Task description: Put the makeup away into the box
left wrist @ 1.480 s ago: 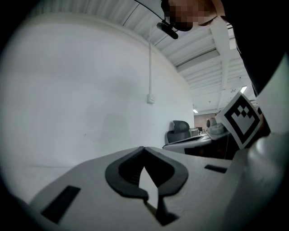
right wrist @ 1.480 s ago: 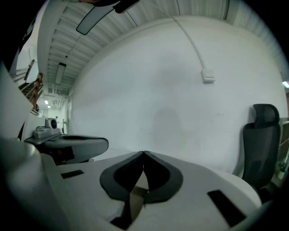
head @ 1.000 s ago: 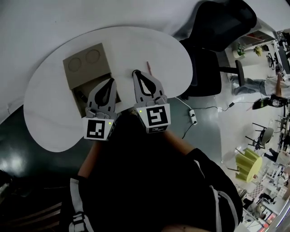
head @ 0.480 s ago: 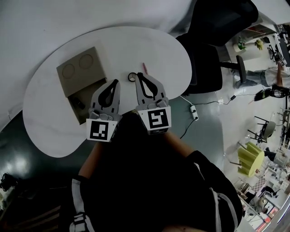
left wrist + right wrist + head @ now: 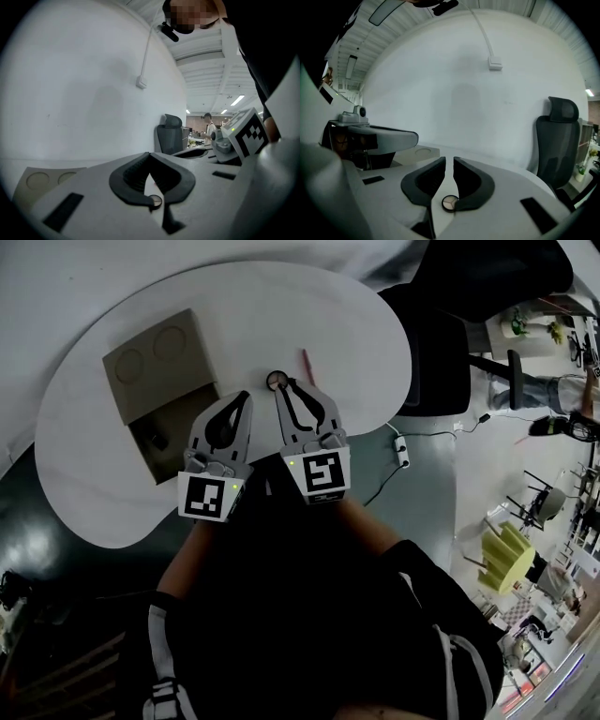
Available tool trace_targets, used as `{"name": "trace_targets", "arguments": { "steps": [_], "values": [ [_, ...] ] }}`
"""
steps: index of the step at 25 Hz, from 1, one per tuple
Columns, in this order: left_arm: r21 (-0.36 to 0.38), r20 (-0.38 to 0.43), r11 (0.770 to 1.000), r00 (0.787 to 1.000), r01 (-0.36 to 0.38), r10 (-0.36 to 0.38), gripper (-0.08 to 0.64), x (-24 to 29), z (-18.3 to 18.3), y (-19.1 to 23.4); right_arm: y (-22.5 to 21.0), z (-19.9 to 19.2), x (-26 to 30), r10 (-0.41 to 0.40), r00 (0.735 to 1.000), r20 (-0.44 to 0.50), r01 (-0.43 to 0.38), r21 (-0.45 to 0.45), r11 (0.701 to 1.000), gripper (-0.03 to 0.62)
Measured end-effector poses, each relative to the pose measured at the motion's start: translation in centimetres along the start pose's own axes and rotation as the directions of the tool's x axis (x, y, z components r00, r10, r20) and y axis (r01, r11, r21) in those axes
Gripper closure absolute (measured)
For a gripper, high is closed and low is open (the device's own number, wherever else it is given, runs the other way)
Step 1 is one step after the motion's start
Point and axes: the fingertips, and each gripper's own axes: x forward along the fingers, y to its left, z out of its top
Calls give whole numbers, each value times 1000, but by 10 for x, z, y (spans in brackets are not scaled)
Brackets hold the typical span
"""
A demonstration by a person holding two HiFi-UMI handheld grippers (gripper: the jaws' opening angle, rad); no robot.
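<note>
The white table [image 5: 112,493] carries a cardboard box [image 5: 155,371] at its far left. The box's lid flap, marked with two circles, is thrown back, and the open compartment holds one small dark item [image 5: 159,440]. The left gripper [image 5: 246,396] hangs just right of that compartment with its tips pressed together on nothing. Beside it, the right gripper [image 5: 284,387] has just been opening its jaws. They stand a narrow slit apart and nothing is pinched between them. A slim pink pencil [image 5: 307,367] lies on the table just beyond and right of the right gripper, its long axis running away from the person. A round compact [image 5: 277,381] lies flat on the table right at the right gripper's tips, pale face up, and shows through the slit in both gripper views.
</note>
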Motion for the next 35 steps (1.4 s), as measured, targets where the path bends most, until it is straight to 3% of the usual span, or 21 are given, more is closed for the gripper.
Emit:
{"name": "trace_targets", "arguments": {
  "steps": [10,17,30,35],
  "values": [
    [-50,-71,999,997,11,-14,557,14,-43,5,1,-61,34,56,989,-134,-51,37,998,425],
    [-76,-109,997,994,-1,-7,557,20,-61,11,7,-108,50,102,951,-292,-86,70,994,352],
    [-101,-142,995,989,13,-27,557,25,-83,13,5,-151,64,73,887,-456,-46,70,997,328],
    [-99,-145,995,989,12,-26,557,23,-80,13,5,-153,67,55,876,-478,-31,58,998,330]
  ]
}}
